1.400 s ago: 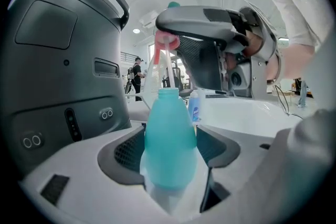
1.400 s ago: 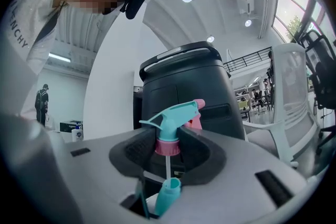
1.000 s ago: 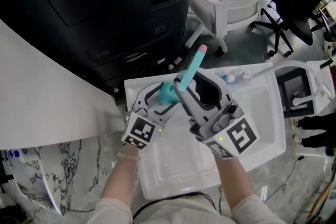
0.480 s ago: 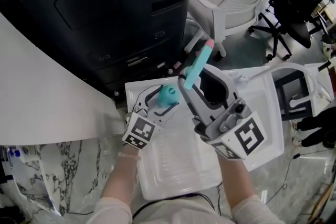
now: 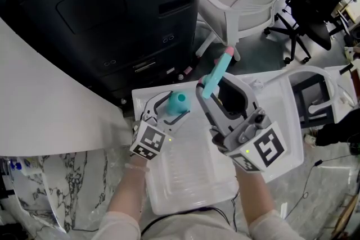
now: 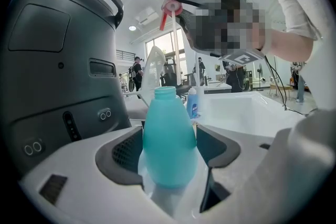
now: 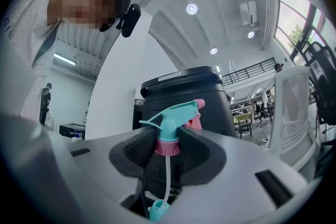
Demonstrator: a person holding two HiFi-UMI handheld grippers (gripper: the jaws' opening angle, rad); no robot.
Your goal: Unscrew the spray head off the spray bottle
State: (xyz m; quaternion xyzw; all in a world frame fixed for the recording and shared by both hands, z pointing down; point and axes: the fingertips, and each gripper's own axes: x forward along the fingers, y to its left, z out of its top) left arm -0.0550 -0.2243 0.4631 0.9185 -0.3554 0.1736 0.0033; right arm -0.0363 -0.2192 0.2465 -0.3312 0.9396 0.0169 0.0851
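Head view: the left gripper [image 5: 171, 109] clamps the teal spray bottle [image 5: 178, 102] over a white tray [image 5: 191, 188]. The right gripper [image 5: 211, 87], up and to the right of it, holds the spray head [image 5: 219, 67] clear of the bottle.

Left gripper view: both dark pads [image 6: 125, 152] press the bottle's sides. Its neck [image 6: 165, 93] stands open, upright between the jaws. The spray head hangs above, and its dip tube [image 6: 175, 42] points down toward the neck.

Right gripper view: the jaws sit narrow on the head's pink collar [image 7: 168, 147] – teal trigger [image 7: 157, 122] above, tube [image 7: 166, 181] below. The tube's end seems to meet the bottle's mouth [image 7: 157, 211], though I cannot tell whether it reaches inside.
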